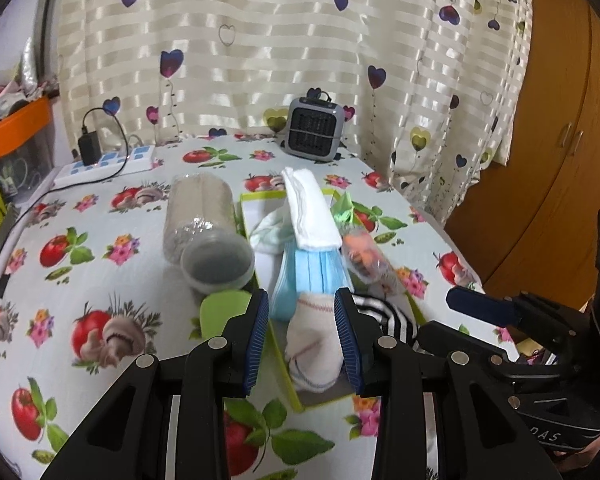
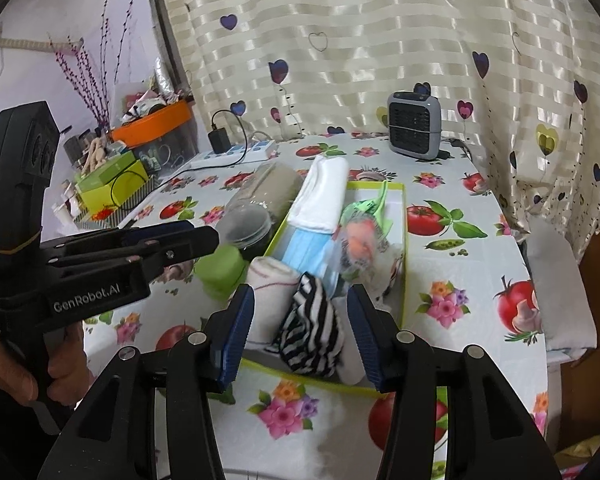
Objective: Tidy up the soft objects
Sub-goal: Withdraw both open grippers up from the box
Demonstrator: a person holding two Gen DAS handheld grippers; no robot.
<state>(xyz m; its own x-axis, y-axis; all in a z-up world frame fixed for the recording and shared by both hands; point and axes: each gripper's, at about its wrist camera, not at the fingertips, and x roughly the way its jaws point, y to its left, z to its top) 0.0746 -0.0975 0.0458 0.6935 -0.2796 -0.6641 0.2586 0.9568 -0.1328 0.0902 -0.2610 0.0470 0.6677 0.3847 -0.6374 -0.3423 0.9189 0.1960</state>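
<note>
Right gripper (image 2: 300,332): jaws apart, flanking a black-and-white striped cloth (image 2: 312,332).
Tray (image 2: 402,216): green-rimmed, on the tabletop (image 2: 452,264); holds striped cloth, blue face masks (image 2: 306,250), white folded cloth (image 2: 320,196), bagged orange item (image 2: 360,244).
Left gripper (image 2: 180,236): at left, side-on; jaw gap unclear.
Background: grey heater (image 2: 414,124).

A table (image 1: 100,280) covered by a tomato-and-flower printed cloth is seen, on which a green-rimmed tray (image 2: 400,240), a toppled clear jar (image 1: 198,216), a power strip (image 1: 104,164) and a small grey heater (image 1: 314,128) are set.
</note>
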